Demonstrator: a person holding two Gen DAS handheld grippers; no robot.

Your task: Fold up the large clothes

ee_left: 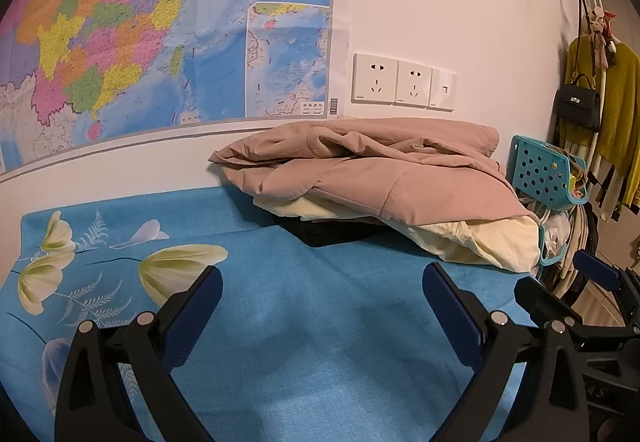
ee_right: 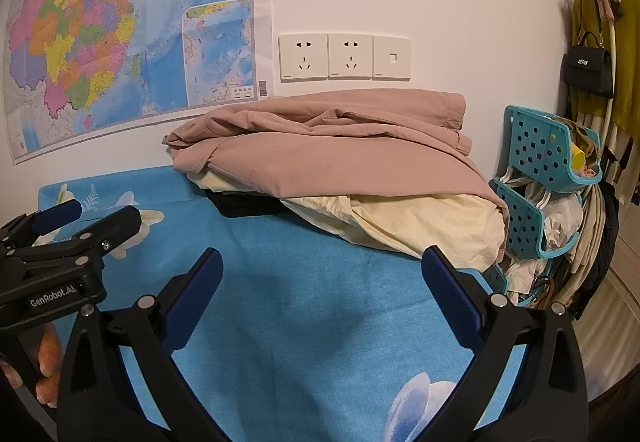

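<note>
1. From where I stand this looks like the very start of a fold: both tools hang over the bare blue flowered cloth of the table (ee_left: 304, 322), and no garment has been laid out on it yet.

2. The left gripper (ee_left: 322, 284) has its jaws spread wide with nothing between them, only blue cloth below.

3. The right gripper (ee_right: 322, 268) is just as wide apart and just as empty. In its view the left one sits close by on its left, with a hand (ee_right: 44, 366) wrapped round the handle.

4. The clothes are ahead of both grippers and a little to their right, heaped against the wall under the sockets (ee_right: 344, 56):
   - a dusty-pink garment (ee_right: 332, 158) on top, large, rumpled, loosely doubled over itself;
   - a cream garment (ee_right: 420, 222) under it, spilling forward toward the right gripper;
   - something black (ee_right: 244, 204) at the bottom, mostly hidden (I can't tell what sort of piece it is).

5. I'd judge the next move is to reach forward and take the pink one off the top, each gripper pinching an edge well apart from the other, then draw it back onto the open cloth and spread it flat.

6. The cream hem lies nearest the right gripper, so a low reach could catch the wrong layer (or two at once).

7. The fabric looks soft and limp, likely to sag and drag.
</note>
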